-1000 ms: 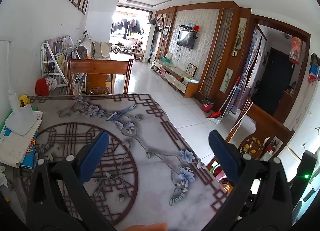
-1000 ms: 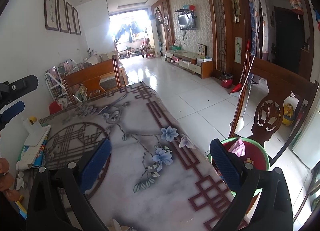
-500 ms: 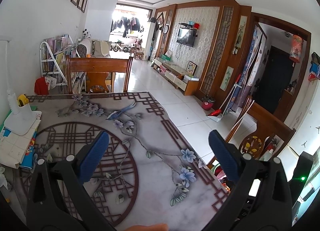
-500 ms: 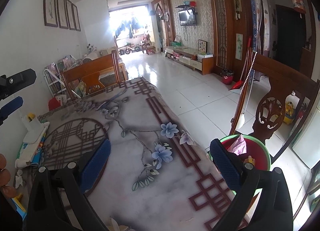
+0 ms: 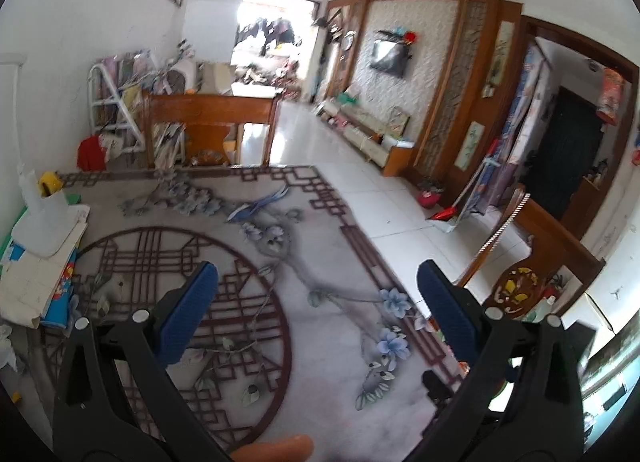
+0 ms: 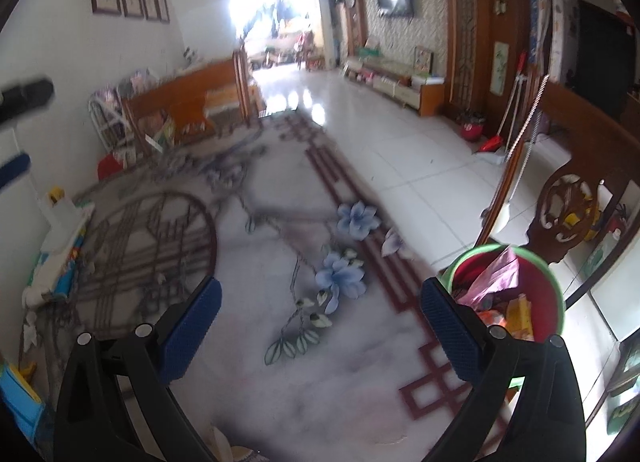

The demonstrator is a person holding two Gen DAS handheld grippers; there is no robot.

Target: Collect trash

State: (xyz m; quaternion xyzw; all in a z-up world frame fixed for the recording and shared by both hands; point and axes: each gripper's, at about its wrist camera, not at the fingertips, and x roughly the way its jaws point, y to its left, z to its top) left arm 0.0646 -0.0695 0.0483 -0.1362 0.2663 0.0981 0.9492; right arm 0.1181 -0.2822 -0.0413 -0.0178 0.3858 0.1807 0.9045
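Observation:
My left gripper [image 5: 318, 298] is open and empty above the patterned table [image 5: 320, 342]. My right gripper [image 6: 320, 314] is open and empty above the same table [image 6: 280, 342], near its right edge. A red bin with a green rim [image 6: 536, 290] stands beside the table's right edge, holding a pink bag [image 6: 500, 270] and other trash. Small white scraps [image 6: 28, 332] lie at the table's left side, also in the left wrist view [image 5: 6, 346]. The left gripper's fingertips [image 6: 14, 167] show at the far left of the right wrist view.
A stack of papers and books with a white stand [image 5: 44, 246] sits at the table's left edge. Wooden chairs stand at the far end [image 5: 208, 125] and on the right [image 6: 568, 197]. Tiled floor [image 6: 400, 149] lies to the right.
Both views shifted slightly and blurred; the right gripper moved forward and right, so the bin looks nearer. Both grippers stay open and empty.

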